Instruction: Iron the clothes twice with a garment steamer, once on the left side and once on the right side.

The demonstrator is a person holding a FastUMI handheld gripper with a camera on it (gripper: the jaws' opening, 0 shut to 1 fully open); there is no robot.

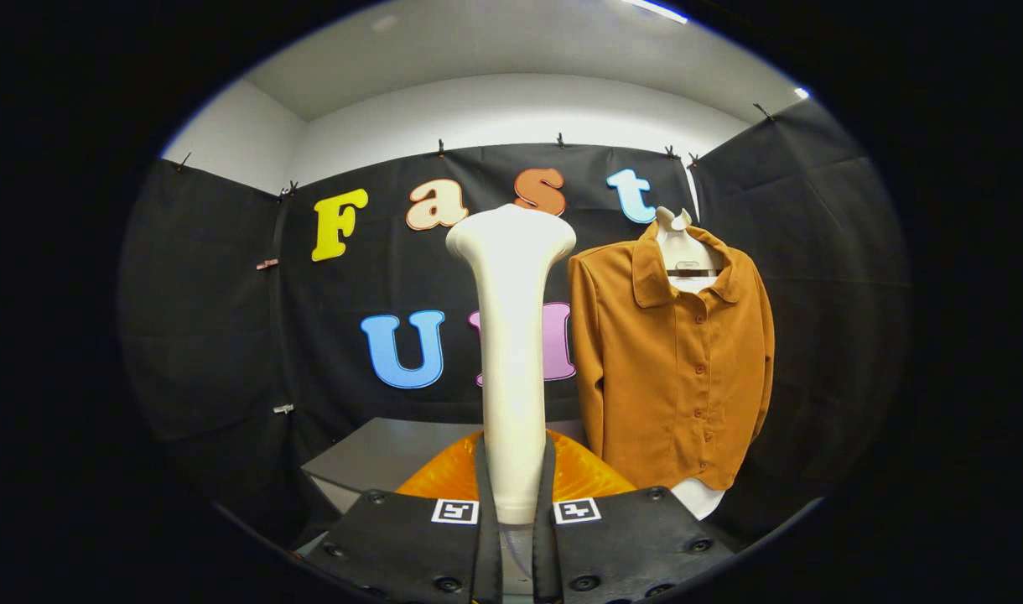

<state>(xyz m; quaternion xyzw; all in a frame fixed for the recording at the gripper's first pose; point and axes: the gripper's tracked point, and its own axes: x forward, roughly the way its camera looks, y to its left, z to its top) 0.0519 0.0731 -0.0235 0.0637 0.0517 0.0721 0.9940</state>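
While the fingers (514, 537) stand closed on the stem of a white garment steamer (511, 335), pressing it from both sides, the appliance rises straight up between them with its flared head at the top, set against the black booth wall. Beyond the fingers and off to their right hangs the garment to be treated — a rust-brown buttoned shirt (675, 361) on a pale hanger bust (677, 243), its collar open and its sleeves falling loose at both sides. Steamer head and shirt are well apart, with open wall showing between them, so neither the left pass nor the right pass looks to have begun; the shirt front hangs smooth, though fine creases are too small to judge. Just ahead of the fingers, behind the steamer's stem, sits an orange rounded object (583, 478) on a grey worktop (377, 453) — what it is cannot be told. By this showing the tool is firmly in hand, and both strokes down the shirt remain to be done.
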